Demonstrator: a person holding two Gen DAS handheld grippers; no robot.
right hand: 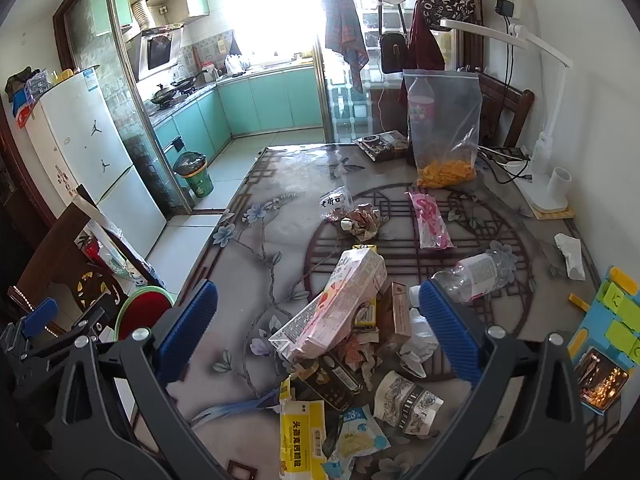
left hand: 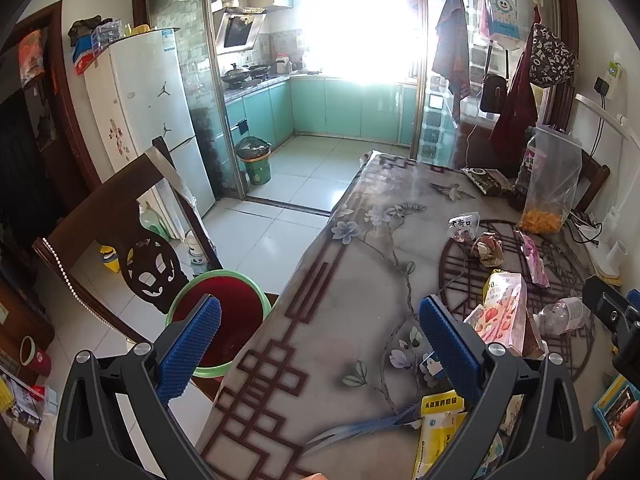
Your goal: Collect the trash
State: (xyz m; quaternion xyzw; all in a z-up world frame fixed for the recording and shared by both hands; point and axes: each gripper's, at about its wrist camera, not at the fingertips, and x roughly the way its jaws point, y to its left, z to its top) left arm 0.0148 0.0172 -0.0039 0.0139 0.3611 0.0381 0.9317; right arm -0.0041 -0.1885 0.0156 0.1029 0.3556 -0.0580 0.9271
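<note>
So both my left gripper (left hand: 320, 344) and right gripper (right hand: 320, 328) hang wide open and empty over the floral-clothed table (left hand: 340, 280), ready to pinch the pink strawberry-print carton (right hand: 340, 300) lying beside the crushed clear plastic bottle (right hand: 476, 272), with the green-rimmed red bin (left hand: 224, 320) waiting beside that table's edge.

table (right hand: 248, 264): glossy cover | fingers (right hand: 448, 332): ribbed blue pads | bottle (right hand: 476, 276): clear plastic

Home dining area opening onto kitchen. Dining table (right hand: 280, 216) with floral cover as landmark. Beyond its far end: teal kitchen cabinets (right hand: 276, 100), wok on stove (right hand: 164, 96), range hood (right hand: 158, 50). Left of table: white fridge (left hand: 148, 108), carved wooden chair (left hand: 120, 232). Clothes hung behind table's far right corner (right hand: 344, 28).
</note>
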